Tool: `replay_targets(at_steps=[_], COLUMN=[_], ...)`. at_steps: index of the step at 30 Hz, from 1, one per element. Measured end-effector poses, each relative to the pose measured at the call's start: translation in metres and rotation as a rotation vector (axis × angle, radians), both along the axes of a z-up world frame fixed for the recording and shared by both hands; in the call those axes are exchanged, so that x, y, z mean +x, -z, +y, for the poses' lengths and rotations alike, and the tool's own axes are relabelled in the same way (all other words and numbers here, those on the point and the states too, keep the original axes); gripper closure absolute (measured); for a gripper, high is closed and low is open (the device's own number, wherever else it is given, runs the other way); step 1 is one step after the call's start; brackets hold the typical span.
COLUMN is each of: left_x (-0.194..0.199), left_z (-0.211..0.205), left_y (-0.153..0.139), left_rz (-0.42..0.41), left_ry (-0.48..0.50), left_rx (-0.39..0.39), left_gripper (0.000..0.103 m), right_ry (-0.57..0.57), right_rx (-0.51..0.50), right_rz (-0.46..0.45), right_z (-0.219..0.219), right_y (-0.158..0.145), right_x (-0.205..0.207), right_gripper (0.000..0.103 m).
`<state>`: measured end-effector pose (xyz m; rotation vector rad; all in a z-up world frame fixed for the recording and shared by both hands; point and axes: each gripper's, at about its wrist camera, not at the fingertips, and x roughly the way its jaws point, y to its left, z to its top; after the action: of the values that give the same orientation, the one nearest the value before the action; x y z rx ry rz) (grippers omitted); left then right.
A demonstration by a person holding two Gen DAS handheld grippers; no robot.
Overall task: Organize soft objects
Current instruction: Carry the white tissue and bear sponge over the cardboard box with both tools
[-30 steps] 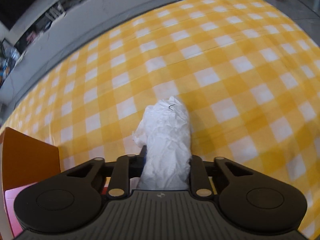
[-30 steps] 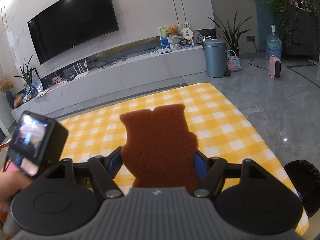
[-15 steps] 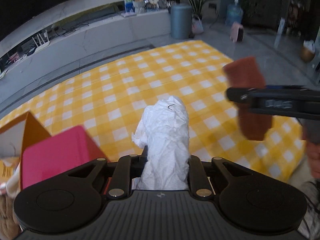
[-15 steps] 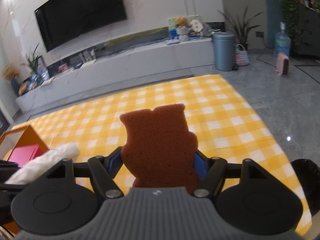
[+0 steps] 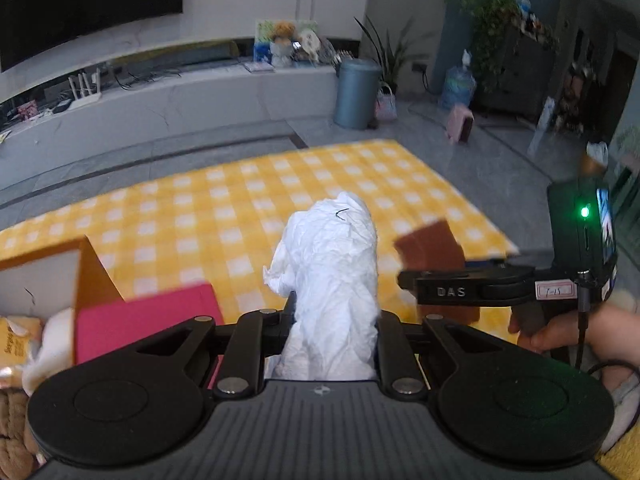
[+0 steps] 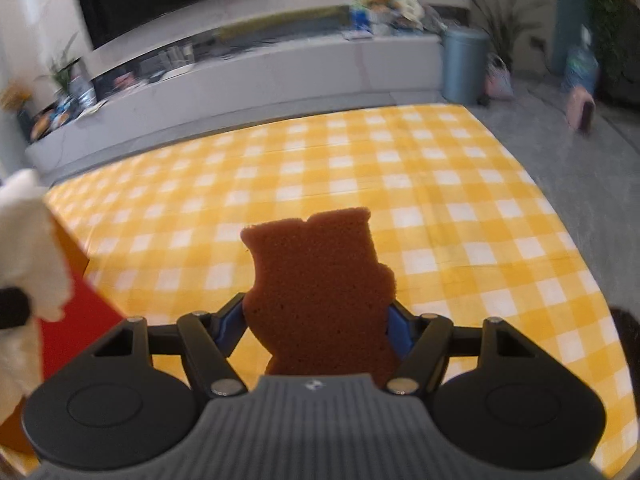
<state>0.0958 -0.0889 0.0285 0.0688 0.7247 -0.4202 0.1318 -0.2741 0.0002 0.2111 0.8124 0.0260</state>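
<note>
Left gripper (image 5: 332, 320): pads hidden behind the crumpled white tissue (image 5: 332, 280), contact line not visible. Right gripper (image 6: 318, 316): brown sponge (image 6: 320, 292) covers both pads, lower edge cut by the gripper body. Orange box (image 5: 90, 276) runs off the left edge, contents partly hidden by the pink flap (image 5: 148, 320). Braided rope item (image 5: 12, 424) cropped, can't identify. Shelf clutter (image 6: 384, 4) blurred.

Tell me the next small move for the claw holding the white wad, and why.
Probably carry the left claw leftward over the orange box and lower it. It is shut on the white wad, held above the checked cloth, and the box beside it already holds soft items.
</note>
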Motion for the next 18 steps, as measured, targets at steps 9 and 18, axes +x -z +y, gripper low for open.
replay_targets(at_steps=[9,18], left_x=[0.051,0.037], left_z=[0.085,0.177], left_y=[-0.042,-0.051], left_rz=[-0.048,-0.179], left_ry=[-0.193,-0.459], left_rx=[-0.107,0.06], left_gripper=[0.084,0.084], right_ry=[0.134,-0.153], right_rx=[0.103,0.018], right_rz=[-0.039,-0.161], right_z=[0.052,0.21], right_y=[-0.046,-0.13], right_x=[0.064,0.103], right_gripper=[0.034,0.034])
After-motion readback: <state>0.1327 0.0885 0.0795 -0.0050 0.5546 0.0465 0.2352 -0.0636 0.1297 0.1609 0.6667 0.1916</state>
